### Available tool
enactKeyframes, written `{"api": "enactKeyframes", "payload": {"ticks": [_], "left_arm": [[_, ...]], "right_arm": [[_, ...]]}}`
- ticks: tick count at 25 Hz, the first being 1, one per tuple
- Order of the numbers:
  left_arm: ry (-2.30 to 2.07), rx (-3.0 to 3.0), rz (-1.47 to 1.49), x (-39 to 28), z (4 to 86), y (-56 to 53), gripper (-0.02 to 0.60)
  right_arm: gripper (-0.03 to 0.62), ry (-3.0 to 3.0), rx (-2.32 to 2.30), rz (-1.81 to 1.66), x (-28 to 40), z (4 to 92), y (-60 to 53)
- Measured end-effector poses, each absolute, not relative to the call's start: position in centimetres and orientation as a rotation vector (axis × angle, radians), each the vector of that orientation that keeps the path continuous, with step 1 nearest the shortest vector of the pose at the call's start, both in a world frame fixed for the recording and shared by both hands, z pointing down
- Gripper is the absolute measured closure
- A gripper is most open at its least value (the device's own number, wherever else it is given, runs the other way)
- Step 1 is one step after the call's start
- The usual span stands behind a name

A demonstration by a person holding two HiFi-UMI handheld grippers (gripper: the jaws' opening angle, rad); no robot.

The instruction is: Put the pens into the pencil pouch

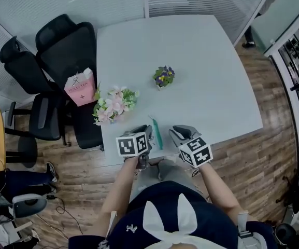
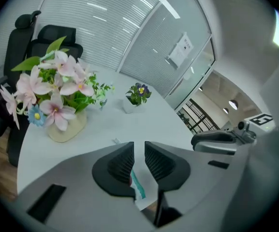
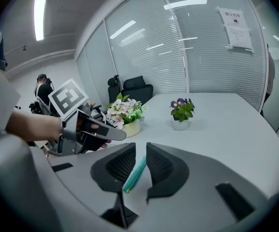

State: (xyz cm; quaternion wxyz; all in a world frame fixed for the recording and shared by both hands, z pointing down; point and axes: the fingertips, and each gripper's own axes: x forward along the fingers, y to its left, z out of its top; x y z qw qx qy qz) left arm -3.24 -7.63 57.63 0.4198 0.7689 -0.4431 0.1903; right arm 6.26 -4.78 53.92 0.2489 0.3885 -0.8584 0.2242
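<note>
- Two units: left hand-held gripper, right hand-held gripper; jaws apart, both empty.
- One slim teal item, pen or pouch unclear, flat on desk between them.
- Two plants: pink bouquet, purple pot plant.

The table is pale grey. At lower centre the pouch is teal. The flowers are pink with green leaves, the plant purple and yellow, the bag pink, the chairs black, the floor brown wood-grain.
</note>
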Motion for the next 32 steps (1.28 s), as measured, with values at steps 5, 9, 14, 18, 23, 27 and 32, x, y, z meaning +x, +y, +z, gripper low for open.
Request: {"api": "enactKeyframes", "payload": {"ticks": [5,9,14,18,23,27,32], "left_arm": [[-1.167,2.054,0.482,-3.1,54.5,-7.8,0.543],[-1.204,2.143,0.521,-3.2,52.6,-7.6,0.551],[-1.219,2.190,0.523,-3.1,51.0,-7.2,0.557],[-1.236,2.205,0.514,-3.3,50.4,-7.2,0.558],[-1.229,2.198,0.493,-3.4,50.0,-7.0,0.558],[-1.226,2.191,0.492,-3.7,50.0,-6.9,0.558],[-1.226,2.187,0.493,-4.1,49.9,-6.8,0.558]], "right_arm": [[0.533,-2.361,1.041,0.594,5.4,53.4,-5.3],[0.559,-2.383,1.047,0.597,4.6,52.8,-5.7],[0.586,-2.409,1.058,0.609,3.8,52.1,-6.1],[0.588,-2.448,1.065,0.610,3.2,51.3,-6.3],[0.591,-2.478,1.071,0.632,3.0,50.4,-6.7],[0.591,-2.465,1.071,0.622,2.9,50.4,-7.1],[0.591,-2.456,1.067,0.613,2.7,50.2,-7.0]]}}
